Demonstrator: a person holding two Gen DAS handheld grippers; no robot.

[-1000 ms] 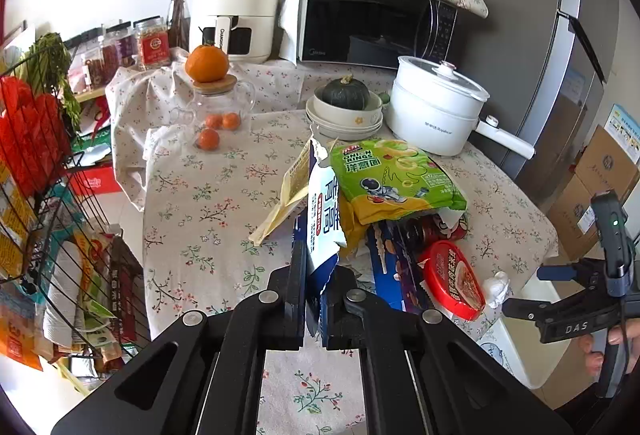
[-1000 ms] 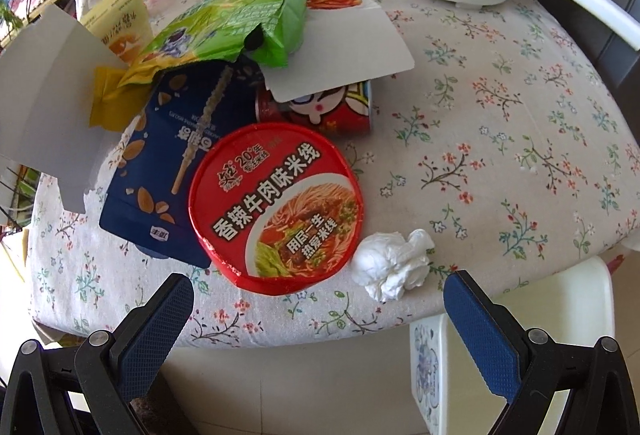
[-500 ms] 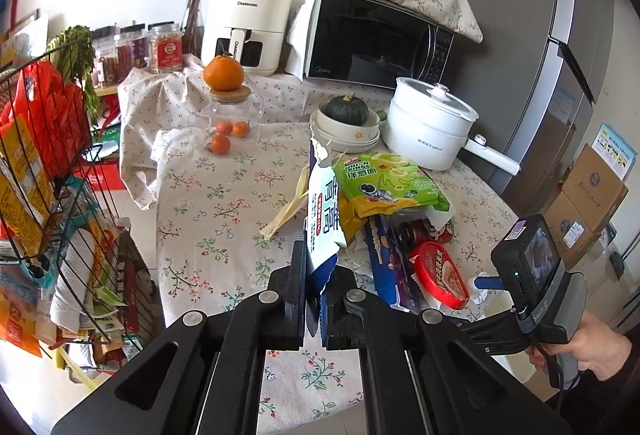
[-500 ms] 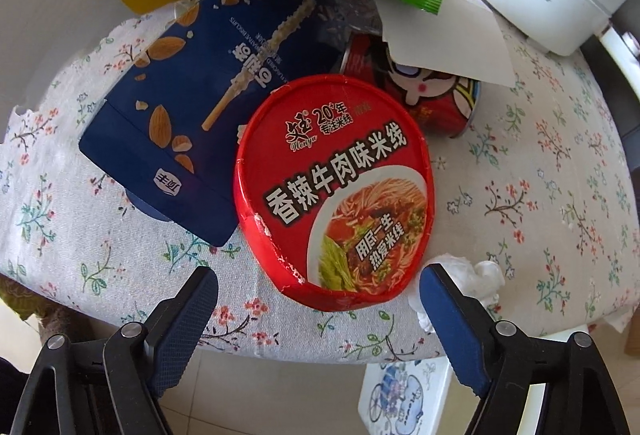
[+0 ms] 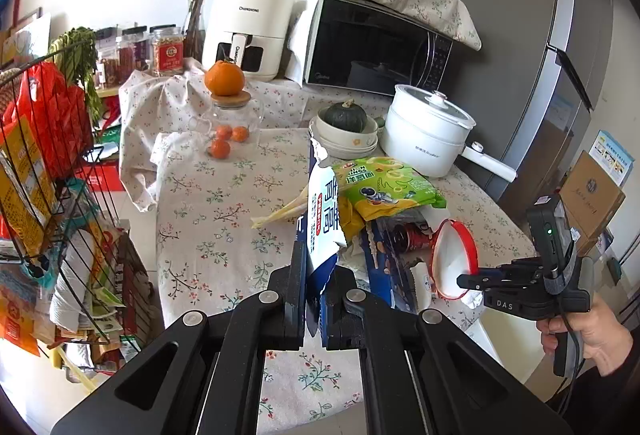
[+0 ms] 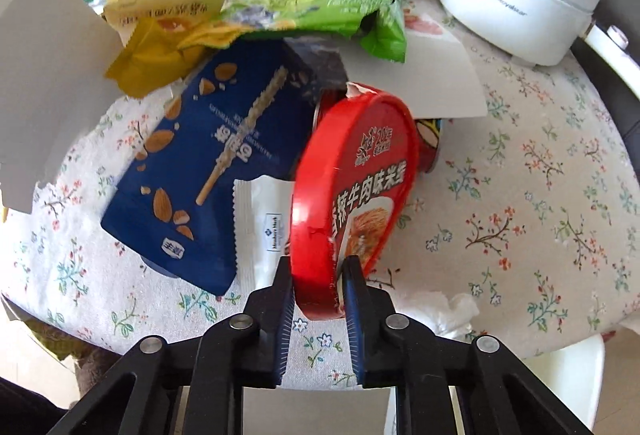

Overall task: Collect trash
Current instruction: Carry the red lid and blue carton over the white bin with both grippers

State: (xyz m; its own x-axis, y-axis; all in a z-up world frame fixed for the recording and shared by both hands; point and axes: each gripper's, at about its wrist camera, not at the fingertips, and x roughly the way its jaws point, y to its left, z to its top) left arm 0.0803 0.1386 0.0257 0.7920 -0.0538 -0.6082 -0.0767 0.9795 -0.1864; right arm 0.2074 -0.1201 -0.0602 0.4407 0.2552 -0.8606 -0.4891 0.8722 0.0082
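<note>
Right wrist view: right gripper [image 6: 318,285] jaws closing on the tilted red noodle lid [image 6: 352,191], evidently lifting it for disposal; left gripper [image 5: 314,309] clamps a blue-white wrapper [image 5: 322,231].

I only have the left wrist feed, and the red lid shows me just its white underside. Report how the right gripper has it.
Observer: The right gripper has the near rim of the red lid between its pads. The jaws are closing on it, and the lid stands tilted up on edge.
Operator: Describe the lid's other face.
Observer: It is red, with white lettering and a picture of noodles, and its rim is torn near the pads.
Operator: Say what's behind it.
Observer: A red can with a cartoon print is behind it, with a white card lying over the can.
</note>
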